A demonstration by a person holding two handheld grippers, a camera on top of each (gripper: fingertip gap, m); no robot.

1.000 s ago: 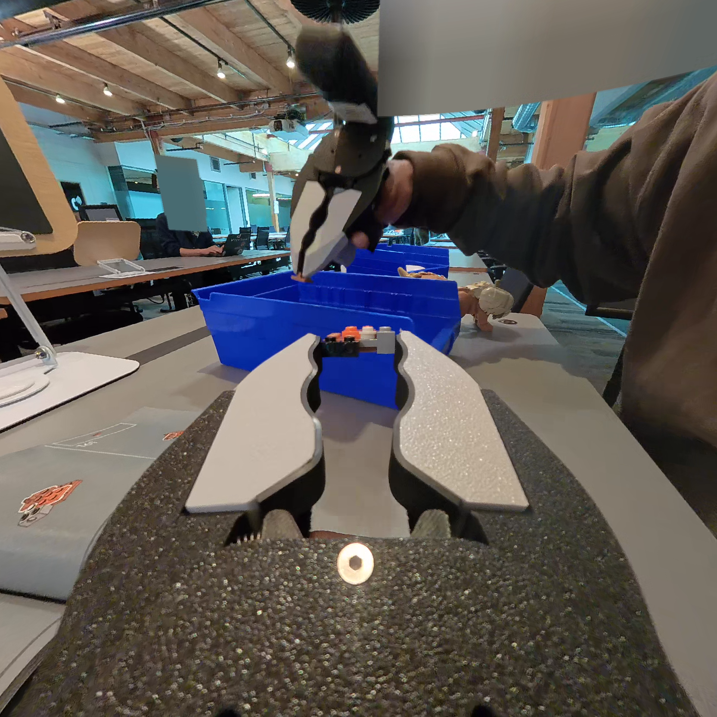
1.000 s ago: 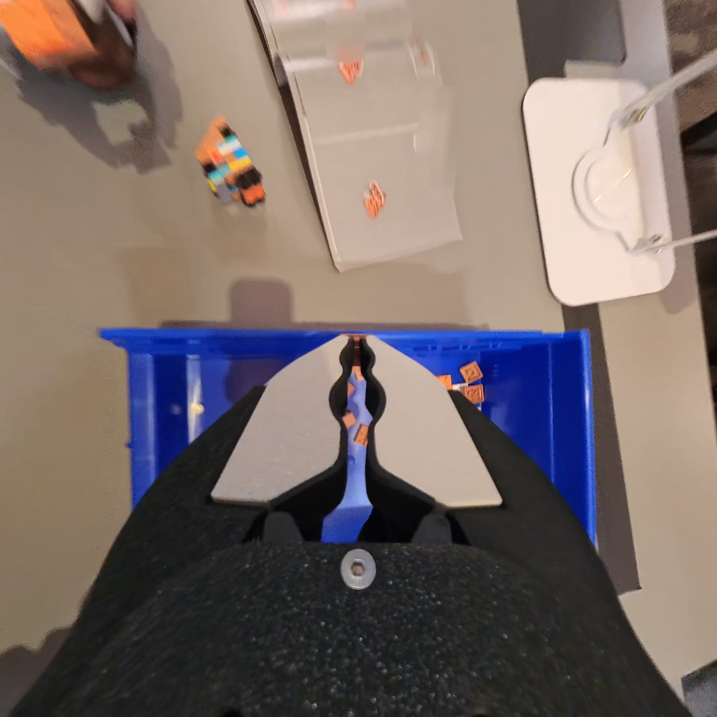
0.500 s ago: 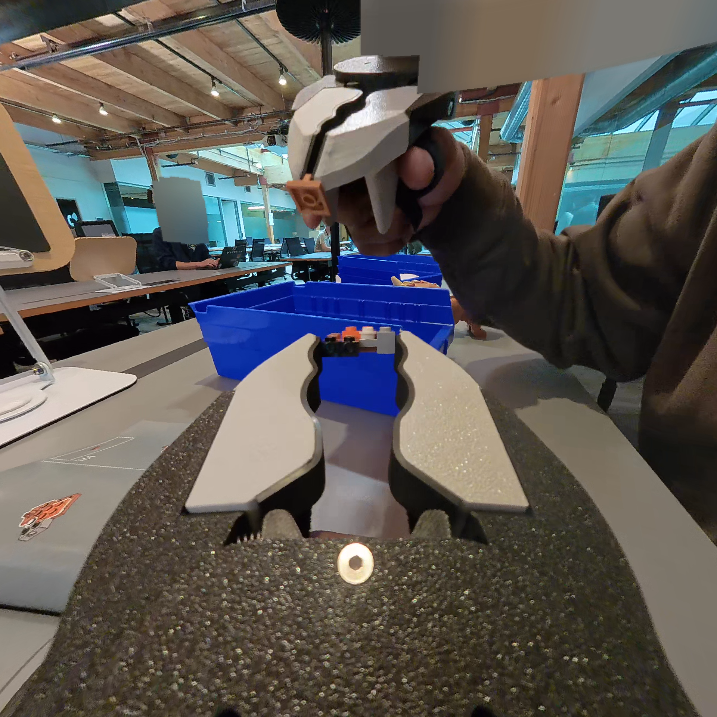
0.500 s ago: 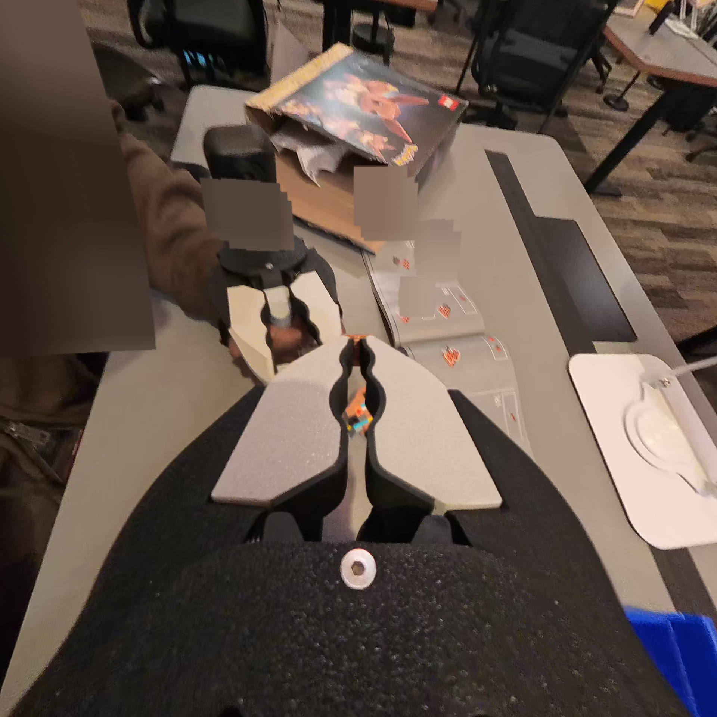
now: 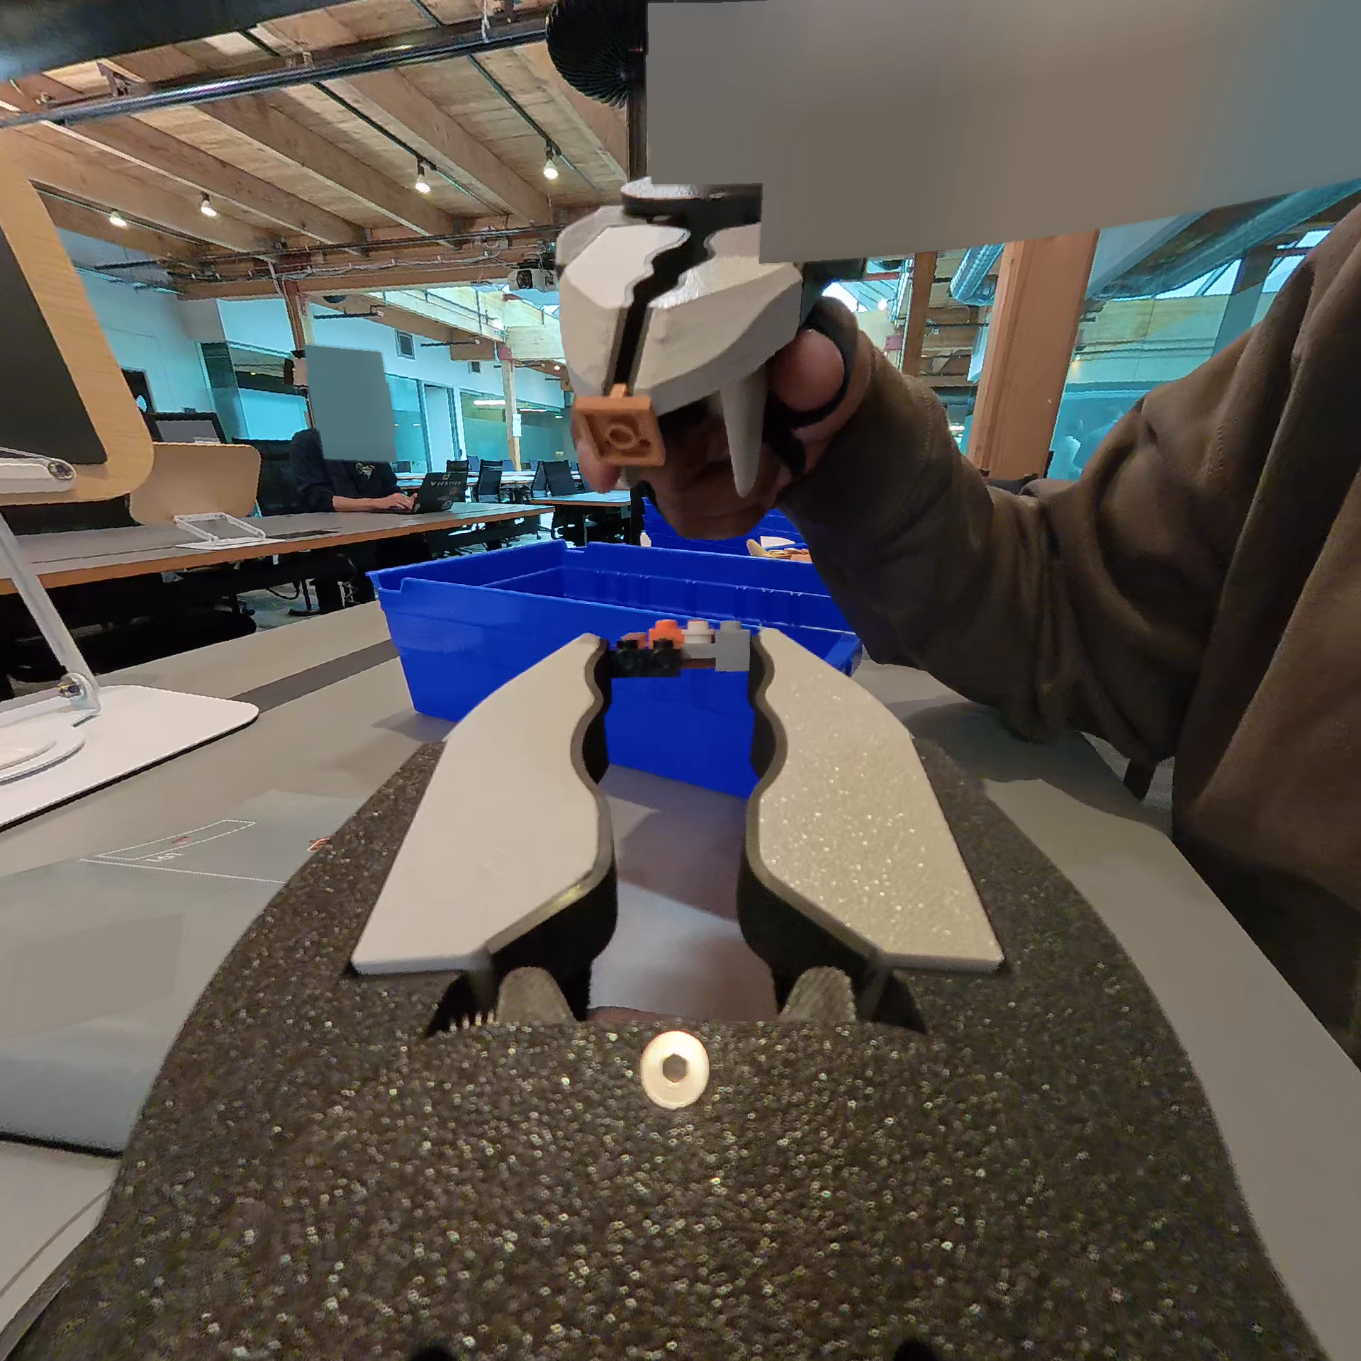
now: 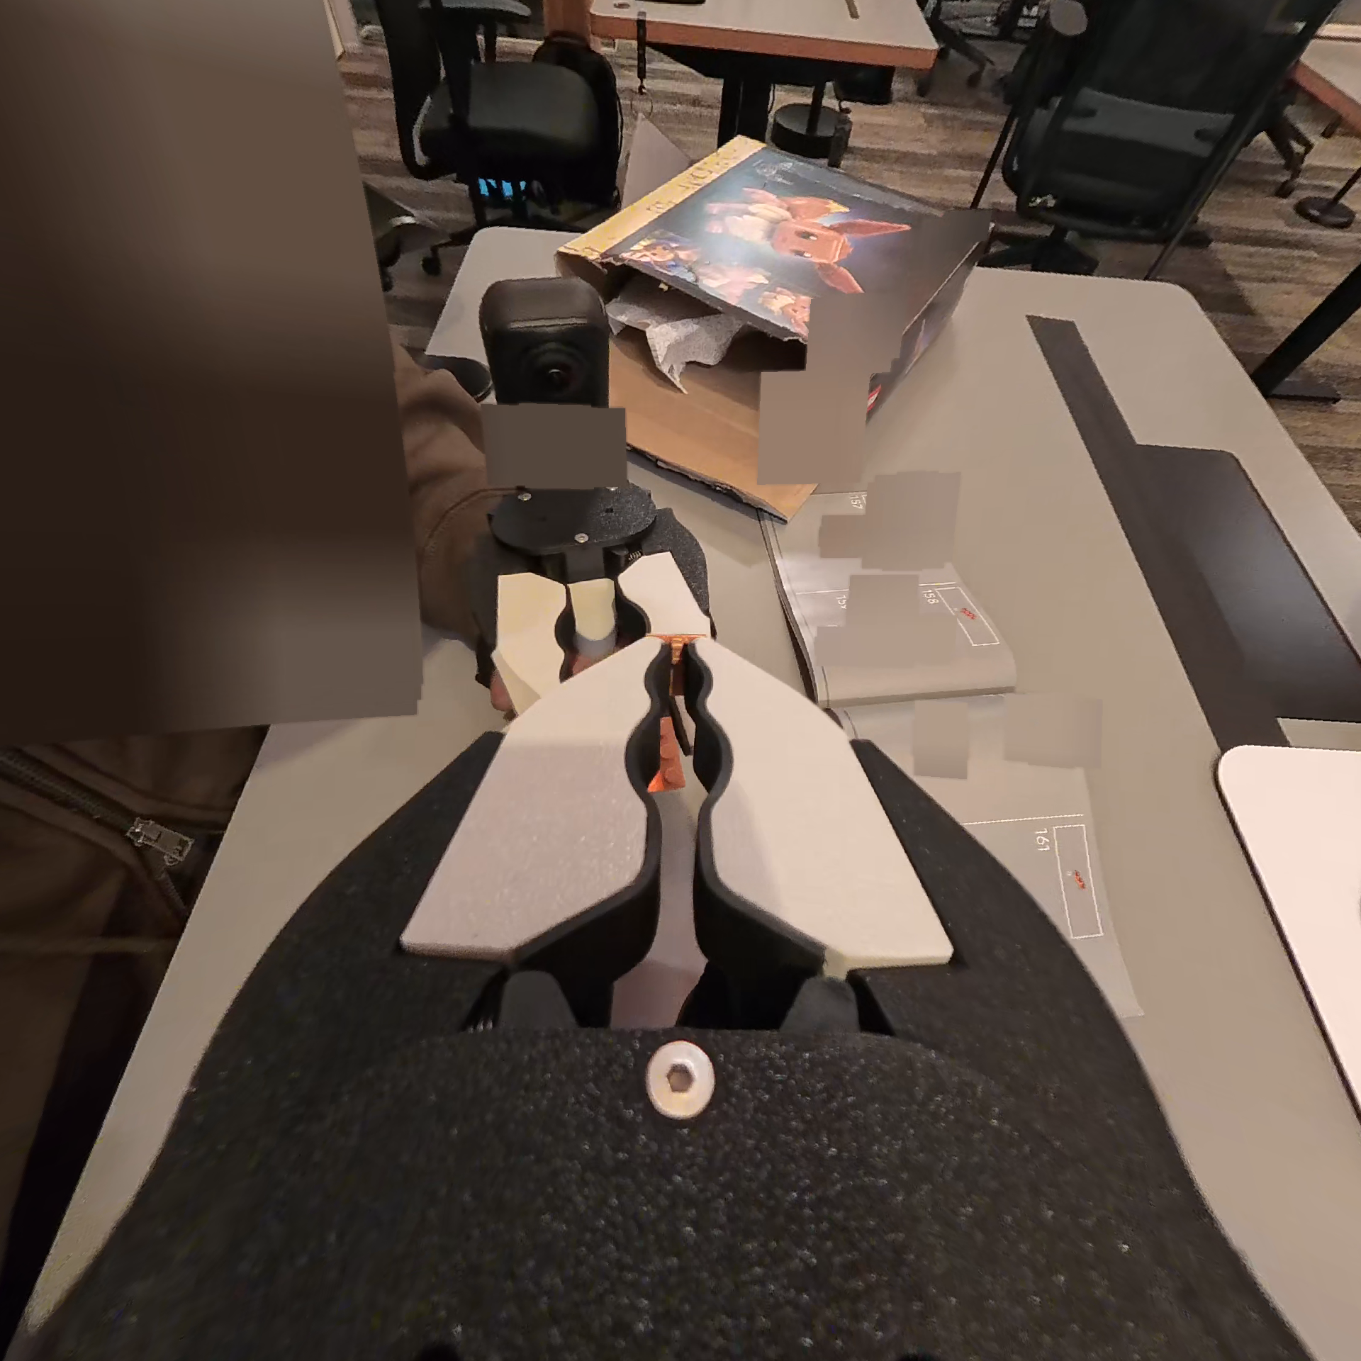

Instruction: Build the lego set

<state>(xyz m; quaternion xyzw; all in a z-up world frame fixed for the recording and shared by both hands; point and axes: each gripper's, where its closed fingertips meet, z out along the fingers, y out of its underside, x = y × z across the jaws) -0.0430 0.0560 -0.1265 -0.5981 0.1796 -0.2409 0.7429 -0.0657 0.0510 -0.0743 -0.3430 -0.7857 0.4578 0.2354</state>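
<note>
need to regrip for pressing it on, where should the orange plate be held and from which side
Grip the orange plate by two opposite thin edges, coming from the edge as the right hand-held gripper does now. It is a small flat square; edge contact leaves both broad faces free to meet the lego assembly.

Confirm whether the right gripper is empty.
No, the right gripper is shut on a small orange plate, pinched at its tips above the blue bin.

Two grippers, perhaps two blue bins.

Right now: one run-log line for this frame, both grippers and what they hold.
left gripper: shut on small lego assembly | right gripper: shut on orange plate, raised above assembly | blue bin: behind, on table
</note>
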